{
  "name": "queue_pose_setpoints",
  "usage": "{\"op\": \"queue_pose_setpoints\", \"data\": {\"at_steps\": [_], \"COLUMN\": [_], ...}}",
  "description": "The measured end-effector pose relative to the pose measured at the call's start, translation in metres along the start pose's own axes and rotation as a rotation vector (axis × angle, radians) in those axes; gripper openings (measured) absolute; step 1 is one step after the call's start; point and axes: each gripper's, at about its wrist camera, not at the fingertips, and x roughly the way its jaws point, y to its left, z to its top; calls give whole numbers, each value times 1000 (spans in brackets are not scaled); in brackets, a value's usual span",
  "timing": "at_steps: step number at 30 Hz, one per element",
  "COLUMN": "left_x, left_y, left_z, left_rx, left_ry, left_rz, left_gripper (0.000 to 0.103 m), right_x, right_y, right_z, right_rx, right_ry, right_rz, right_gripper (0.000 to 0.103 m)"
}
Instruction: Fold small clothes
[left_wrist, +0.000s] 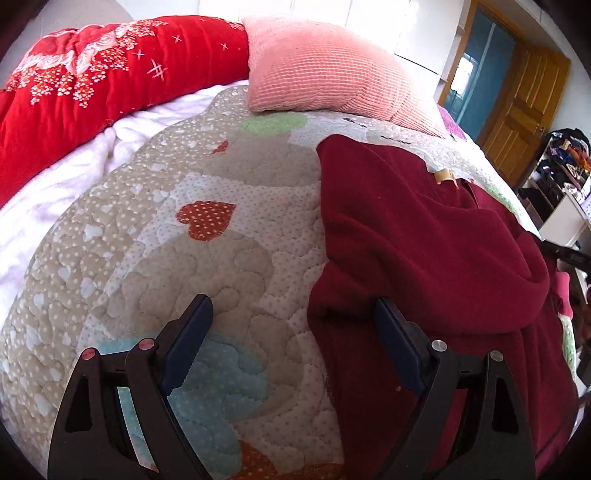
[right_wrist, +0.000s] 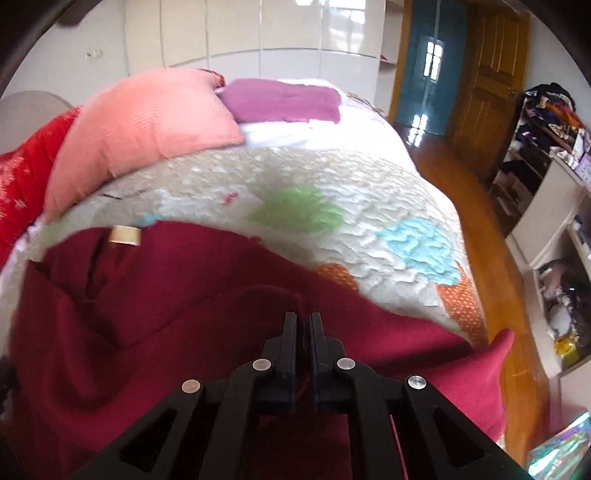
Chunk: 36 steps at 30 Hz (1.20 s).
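Note:
A dark red fleece garment (left_wrist: 424, 251) lies on the quilted bedspread (left_wrist: 207, 236), with a tan neck label (left_wrist: 445, 175) at its far end. My left gripper (left_wrist: 293, 310) is open; its right finger (left_wrist: 391, 332) rests on the garment's left edge and its left finger (left_wrist: 192, 325) is over bare quilt. In the right wrist view the same garment (right_wrist: 147, 332) fills the lower frame, label (right_wrist: 125, 235) at the far left. My right gripper (right_wrist: 303, 325) is shut on a fold of the garment and lifts it slightly.
A pink pillow (left_wrist: 325, 66) and a red floral quilt (left_wrist: 92, 77) lie at the head of the bed. A purple cloth (right_wrist: 280, 99) lies beyond the pillow. The bed's right edge drops to a wooden floor (right_wrist: 491, 236); cluttered shelves (right_wrist: 554, 184) stand beside it.

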Motion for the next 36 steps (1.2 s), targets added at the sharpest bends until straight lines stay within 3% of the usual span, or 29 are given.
{"op": "queue_pose_setpoints", "data": {"at_steps": [1,2,3,4,6,9,11,16,18,19,21,27,32,33,35,36], "left_x": [-1,0,0,0,-1,0,-1,-1,-1,-1,-1,-11,-10,-11,-15,-18], "left_y": [0,1,2,2,4,6,6,8,9,9,10,15,16,15,12,10], "left_z": [0,0,0,0,0,0,0,1,1,1,2,4,6,6,6,7], "left_rx": [-4,-8,-11,-13,-20,-29,-30,-45,-54,-59,-68,-95,-99,-96,-83,-75], "left_ry": [-2,-1,0,-2,-2,1,0,4,4,5,5,-42,-36,-38,-55,-71], "left_rz": [5,6,5,6,6,3,8,-2,-6,-8,-14,-3,-8,-9,-12,-12], "left_gripper": [89,89,89,89,89,89,89,88,88,88,88,88,88,88,88,88], "right_x": [-9,-17,-27,-40,-53,-36,-17,41,57,63,57,22,42,43,34,24], "right_y": [6,12,19,29,62,127,161,233,246,252,255,277,317,313,293,276], "right_z": [2,5,9,12,19,27,28,31,27,25,24,44,39,37,36,34], "right_rx": [-7,-11,-7,0,-50,-170,-216,-380,-443,-472,-501,-484,-468,-441,-366,-329], "right_ry": [-25,-40,-67,-116,-135,-31,20,102,107,122,95,-53,-21,-8,5,-3], "right_rz": [10,-7,-8,54,232,452,517,542,500,490,481,543,491,490,508,507], "right_gripper": [20,47,55,59,59,60,60,59,39,19,8,7,9,12,33,36]}}
